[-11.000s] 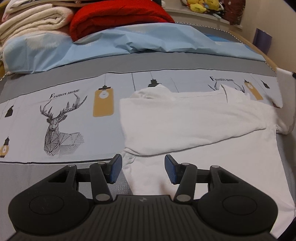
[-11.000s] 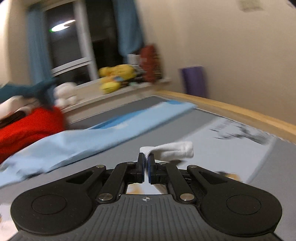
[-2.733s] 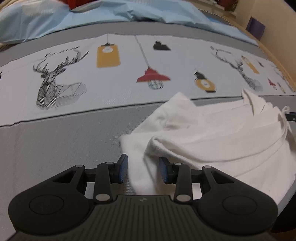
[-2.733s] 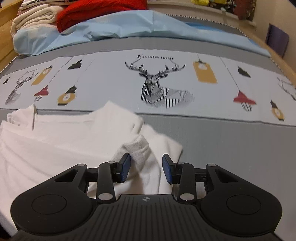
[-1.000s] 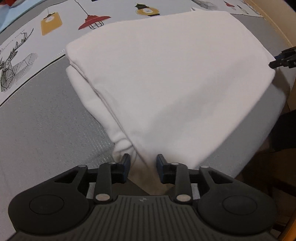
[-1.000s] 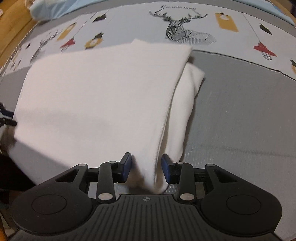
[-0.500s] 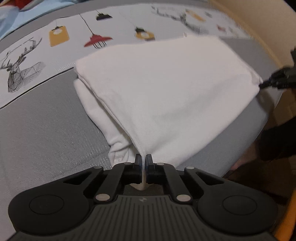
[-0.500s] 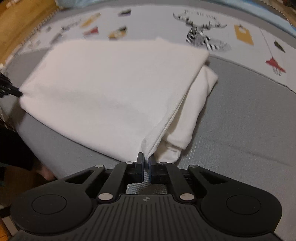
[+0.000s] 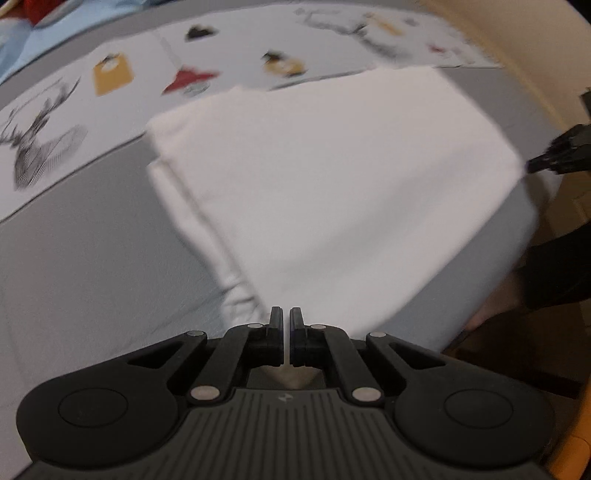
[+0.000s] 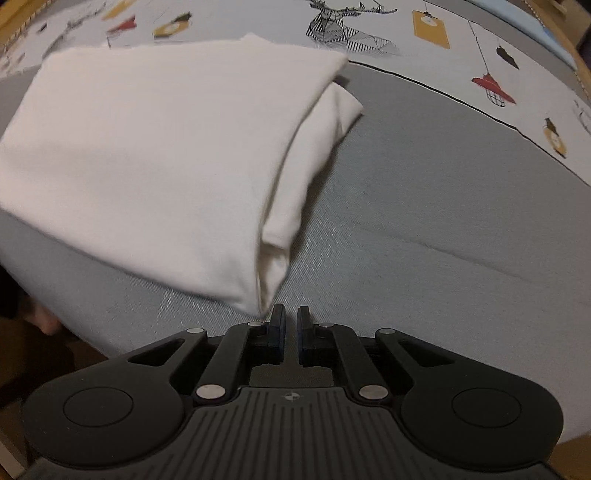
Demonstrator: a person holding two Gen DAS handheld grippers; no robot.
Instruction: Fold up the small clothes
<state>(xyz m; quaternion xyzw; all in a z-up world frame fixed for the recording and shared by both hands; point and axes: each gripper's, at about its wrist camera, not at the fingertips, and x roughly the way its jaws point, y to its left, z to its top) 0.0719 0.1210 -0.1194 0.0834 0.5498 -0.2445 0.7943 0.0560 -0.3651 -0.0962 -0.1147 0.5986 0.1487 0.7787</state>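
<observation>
A white folded garment (image 9: pixel 332 192) lies on the grey part of the bed cover, near the bed's front edge; it also shows in the right wrist view (image 10: pixel 166 147). My left gripper (image 9: pixel 285 314) is shut at the garment's near left corner, with white cloth showing behind the pads. My right gripper (image 10: pixel 291 314) has its jaws nearly shut; the garment's near right corner lies just left of its fingertips and no cloth shows between them. The right gripper's tip (image 9: pixel 554 162) shows at the garment's far right corner in the left wrist view.
The bed cover has a printed band (image 10: pixel 443 29) with deer and lamps beyond the garment. The bed's front edge (image 9: pixel 480 306) drops off at the right in the left wrist view, with dark floor below. Grey cover (image 10: pixel 443 221) lies to the right of the garment.
Both grippers closed from open on the garment's near corners half a second ago. Now the right jaws have parted slightly and the corner lies beside them. The left view is blurred from motion.
</observation>
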